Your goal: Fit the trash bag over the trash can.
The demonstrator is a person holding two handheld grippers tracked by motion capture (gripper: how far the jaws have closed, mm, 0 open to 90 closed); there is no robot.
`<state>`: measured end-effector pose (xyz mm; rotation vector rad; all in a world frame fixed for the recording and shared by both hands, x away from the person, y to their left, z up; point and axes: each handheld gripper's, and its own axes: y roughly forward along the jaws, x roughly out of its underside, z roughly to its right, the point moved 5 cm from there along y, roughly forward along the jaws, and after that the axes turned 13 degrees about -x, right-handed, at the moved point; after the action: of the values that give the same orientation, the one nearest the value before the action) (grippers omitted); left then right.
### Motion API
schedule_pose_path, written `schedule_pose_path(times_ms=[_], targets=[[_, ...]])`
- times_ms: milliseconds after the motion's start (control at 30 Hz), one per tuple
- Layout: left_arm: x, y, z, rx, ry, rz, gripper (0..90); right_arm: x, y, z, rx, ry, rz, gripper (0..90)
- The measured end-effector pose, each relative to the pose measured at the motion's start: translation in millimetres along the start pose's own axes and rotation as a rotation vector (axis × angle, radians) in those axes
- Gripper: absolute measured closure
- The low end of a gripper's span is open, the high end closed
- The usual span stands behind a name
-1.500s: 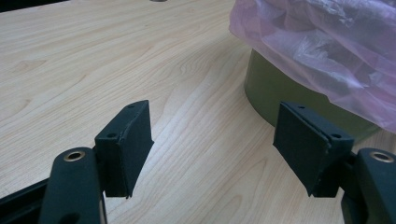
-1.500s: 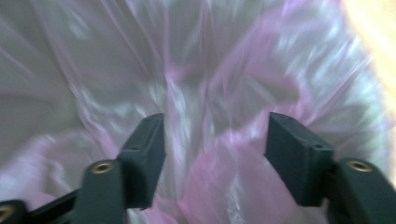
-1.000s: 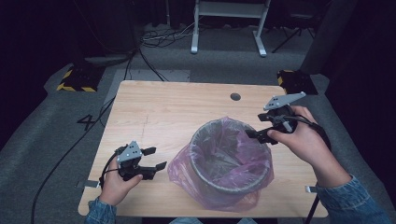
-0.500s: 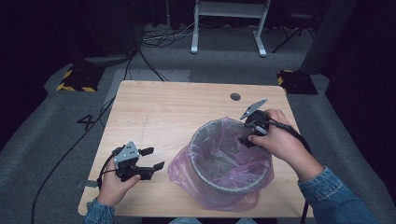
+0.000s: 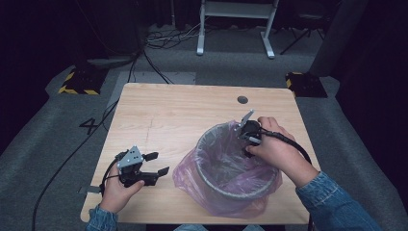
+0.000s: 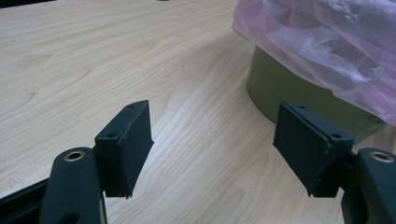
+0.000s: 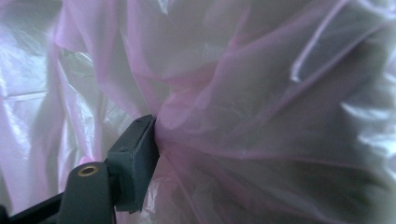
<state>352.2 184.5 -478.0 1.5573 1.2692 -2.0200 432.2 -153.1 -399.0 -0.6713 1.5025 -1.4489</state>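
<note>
A round olive bin (image 6: 280,93) lined with a pink plastic bag (image 5: 192,173) stands on the right front part of the wooden table (image 5: 168,110). My right gripper (image 5: 248,138) is tipped down over the bin's far right rim, into the bag. In the right gripper view, bag film (image 7: 261,93) bulges between the jaws, touches the left pad (image 7: 137,154) and hides the other one. These jaws stand wide and have just been opening a little. My left gripper (image 5: 158,162) rests open on the table to the left of the bin, with nothing between its pads (image 6: 126,149).
A dark round hole (image 5: 242,99) sits in the tabletop behind the bin. The table's left and far parts are bare wood. On the floor beyond lie cables (image 5: 159,43), a white frame's legs (image 5: 269,48) and yellow-black blocks (image 5: 77,84).
My right hand has come down and leftward from beside the bin to its rim, and the gripper now points into the bag. The left hand has stayed put.
</note>
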Motion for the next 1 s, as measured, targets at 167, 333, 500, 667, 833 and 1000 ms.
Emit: schedule_pose_path(times_ms=[167,333,500,667,833,1000], targets=[[-0.3,-0.9,-0.2,-0.002,0.0,0.005,28.0,0.1,0.1,-0.4,0.024,-0.022,-0.009,30.0],[-0.1,-1.5,-1.2,-0.002,-0.002,0.003,28.0,-1.5,-13.0,-0.4,-0.045,0.01,0.118,28.3],[-0.2,-2.7,-1.2,-0.003,-0.003,0.005,28.0,1.3,-42.8,-1.2,-0.079,0.032,0.271,26.0],[2.4,-7.0,-1.8,-0.017,-0.016,0.005,28.0,13.1,-76.8,0.4,-0.093,0.059,0.436,25.0],[5.9,-11.8,-3.7,-0.036,-0.027,0.003,28.1,29.7,-101.0,7.8,-0.088,0.091,0.549,25.0],[9.0,-16.8,-6.0,-0.054,-0.037,0.0,28.0,52.6,-110.1,16.9,-0.064,0.134,0.598,24.9]])
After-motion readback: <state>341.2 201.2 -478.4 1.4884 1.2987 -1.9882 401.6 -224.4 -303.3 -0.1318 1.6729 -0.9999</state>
